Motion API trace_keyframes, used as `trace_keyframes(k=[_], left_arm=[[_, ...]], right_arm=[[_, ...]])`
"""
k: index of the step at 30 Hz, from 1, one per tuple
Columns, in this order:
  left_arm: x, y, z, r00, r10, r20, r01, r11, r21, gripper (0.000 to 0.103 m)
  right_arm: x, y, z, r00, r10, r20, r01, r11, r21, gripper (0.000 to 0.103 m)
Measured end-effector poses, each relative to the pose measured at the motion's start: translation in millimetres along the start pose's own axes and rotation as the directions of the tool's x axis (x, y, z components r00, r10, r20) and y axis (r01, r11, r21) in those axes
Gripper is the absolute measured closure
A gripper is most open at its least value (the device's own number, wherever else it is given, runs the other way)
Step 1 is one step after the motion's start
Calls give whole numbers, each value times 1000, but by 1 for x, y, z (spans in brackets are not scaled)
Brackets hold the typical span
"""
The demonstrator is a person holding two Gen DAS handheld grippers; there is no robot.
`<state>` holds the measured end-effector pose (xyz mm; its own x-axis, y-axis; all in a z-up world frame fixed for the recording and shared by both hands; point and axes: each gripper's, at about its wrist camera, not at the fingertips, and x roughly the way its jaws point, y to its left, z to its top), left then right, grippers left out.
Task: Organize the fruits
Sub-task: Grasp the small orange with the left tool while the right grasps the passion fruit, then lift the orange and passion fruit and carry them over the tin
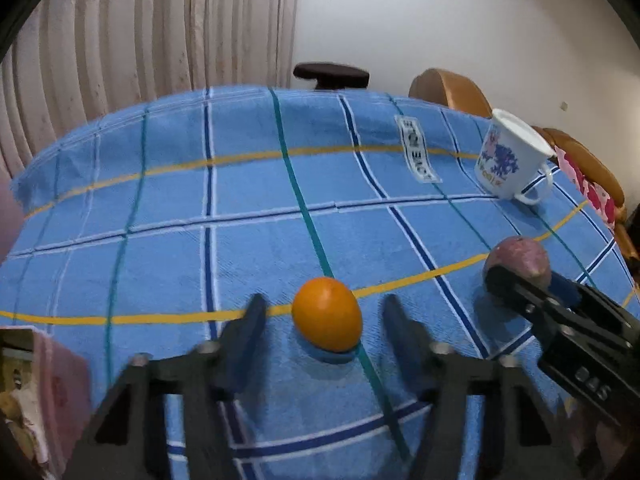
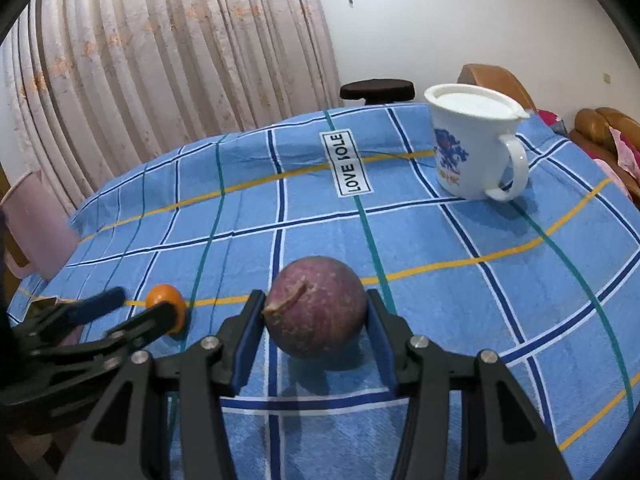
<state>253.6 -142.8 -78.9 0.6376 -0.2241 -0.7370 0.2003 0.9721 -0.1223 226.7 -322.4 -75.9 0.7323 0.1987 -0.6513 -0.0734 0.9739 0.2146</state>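
A small orange [image 1: 326, 314] lies on the blue checked cloth [image 1: 240, 240], between the fingers of my left gripper [image 1: 325, 307]. A gap shows on each side of the orange, so the jaws stand open around it. A round purple fruit [image 2: 316, 312] with a dry stalk sits between the blue pads of my right gripper [image 2: 315, 300]. Both pads press on its sides. In the left wrist view the purple fruit [image 1: 516, 258] and right gripper [image 1: 528, 280] are at the right. In the right wrist view the orange [image 2: 164, 296] and left gripper [image 2: 142, 302] are at the left.
A white lidded mug [image 2: 472, 152] with a blue print stands at the far right of the cloth, beside a sewn "LOVE" label [image 2: 350, 164]. A pink mug [image 2: 32, 224] is at the left edge. A pink box [image 1: 44, 384] sits near left. Chairs and a curtain lie beyond.
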Motion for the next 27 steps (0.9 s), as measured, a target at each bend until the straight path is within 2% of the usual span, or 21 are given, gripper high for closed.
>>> trace_keyframes(k=[2,5,10,12,19,27], left_arm=[[7,-1,-1,1000,-4,-17,4,1000,0,50],[8,0,0,1000,-26,-17,26,1000,-8,64],[5,-2,-3,998,-58,-15,58,998,6,64],[-1,-2,-5,998,-60,8,60,998,5,65],[-19,1,-9,996,-43,77,44,999,-10,65],[-34,-4,-13,987,-11,161,9,1000,16,65]], right_arm=[[0,3,0,1000,4,-4,-4,1000,-12,51],[3,3,0,1000,7,-15,-8,1000,-18,51],[1,7,-1,1000,29,-8,-29,999,-42,51],[-1,8,-2,1000,26,4,-26,999,-47,51],[-9,11,-2,998,46,44,-44,997,-61,51],[-22,16,-5,991,78,108,-68,993,-95,51]])
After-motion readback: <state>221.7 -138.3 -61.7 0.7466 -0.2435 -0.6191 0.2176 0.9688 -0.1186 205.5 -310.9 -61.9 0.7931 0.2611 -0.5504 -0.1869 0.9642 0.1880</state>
